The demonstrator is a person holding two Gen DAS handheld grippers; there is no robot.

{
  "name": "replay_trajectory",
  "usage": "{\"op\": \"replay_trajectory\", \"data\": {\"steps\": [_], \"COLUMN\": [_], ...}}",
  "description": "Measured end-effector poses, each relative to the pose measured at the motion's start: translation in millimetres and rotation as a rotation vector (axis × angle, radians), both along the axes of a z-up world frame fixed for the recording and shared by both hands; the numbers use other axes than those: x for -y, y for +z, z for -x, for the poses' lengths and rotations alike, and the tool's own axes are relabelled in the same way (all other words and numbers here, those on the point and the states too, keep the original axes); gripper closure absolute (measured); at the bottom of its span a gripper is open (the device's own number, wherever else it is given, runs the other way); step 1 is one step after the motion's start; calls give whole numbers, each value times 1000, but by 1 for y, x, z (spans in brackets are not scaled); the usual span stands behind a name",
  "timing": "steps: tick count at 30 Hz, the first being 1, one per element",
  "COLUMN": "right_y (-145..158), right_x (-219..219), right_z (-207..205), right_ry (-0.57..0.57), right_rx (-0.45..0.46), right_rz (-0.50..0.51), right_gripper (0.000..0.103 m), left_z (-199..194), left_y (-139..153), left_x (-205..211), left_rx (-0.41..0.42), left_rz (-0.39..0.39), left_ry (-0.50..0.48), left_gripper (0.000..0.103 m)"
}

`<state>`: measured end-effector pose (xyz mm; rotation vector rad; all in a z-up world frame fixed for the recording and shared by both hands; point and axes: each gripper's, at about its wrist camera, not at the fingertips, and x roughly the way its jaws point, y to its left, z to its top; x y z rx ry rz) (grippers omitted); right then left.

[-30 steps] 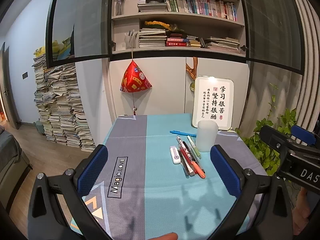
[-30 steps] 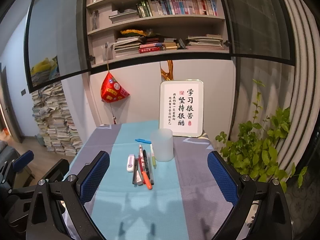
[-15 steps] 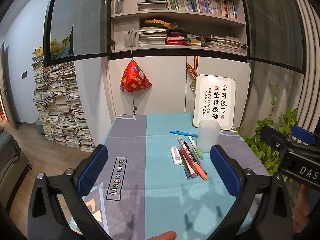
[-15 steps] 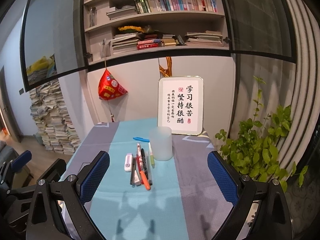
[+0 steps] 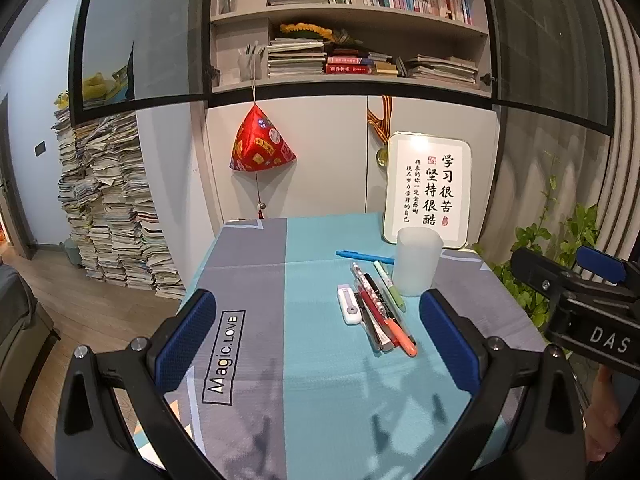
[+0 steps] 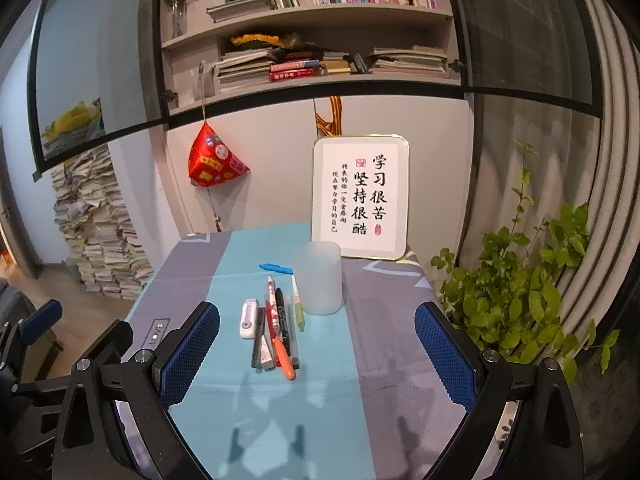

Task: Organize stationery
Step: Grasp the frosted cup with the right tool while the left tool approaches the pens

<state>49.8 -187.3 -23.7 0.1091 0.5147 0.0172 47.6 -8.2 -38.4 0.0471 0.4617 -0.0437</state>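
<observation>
Left gripper [image 5: 318, 344] and right gripper [image 6: 318, 354] both spread wide, empty, above the table [image 5: 320, 400]. Pens [image 6: 278, 328] bunched, touching, beside the cup [image 6: 318, 278]. Risks: pinching several pens together; nudging the light cup over.

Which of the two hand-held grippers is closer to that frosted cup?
Right, though only slightly. The right hand-held gripper faces the cup almost straight ahead. The left hand-held gripper sits off to the cup's left, so the cup lies ahead and right.
</observation>
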Motion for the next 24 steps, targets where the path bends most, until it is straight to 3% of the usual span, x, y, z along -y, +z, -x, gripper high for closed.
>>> {"op": "replay_trajectory", "data": {"steps": [12, 24], "right_y": [-22, -63], "right_x": [0, 2], "right_z": [-45, -120], "right_ry": [24, 72], "right_rx": [-67, -105], "right_rz": [9, -1], "right_gripper": [5, 5], "left_z": [-39, -107], "left_y": [-23, -64], "left_x": [-4, -13], "left_rx": [-60, -186], "left_rz": [-1, 25], "left_ry": [24, 37], "left_gripper": [3, 8]}}
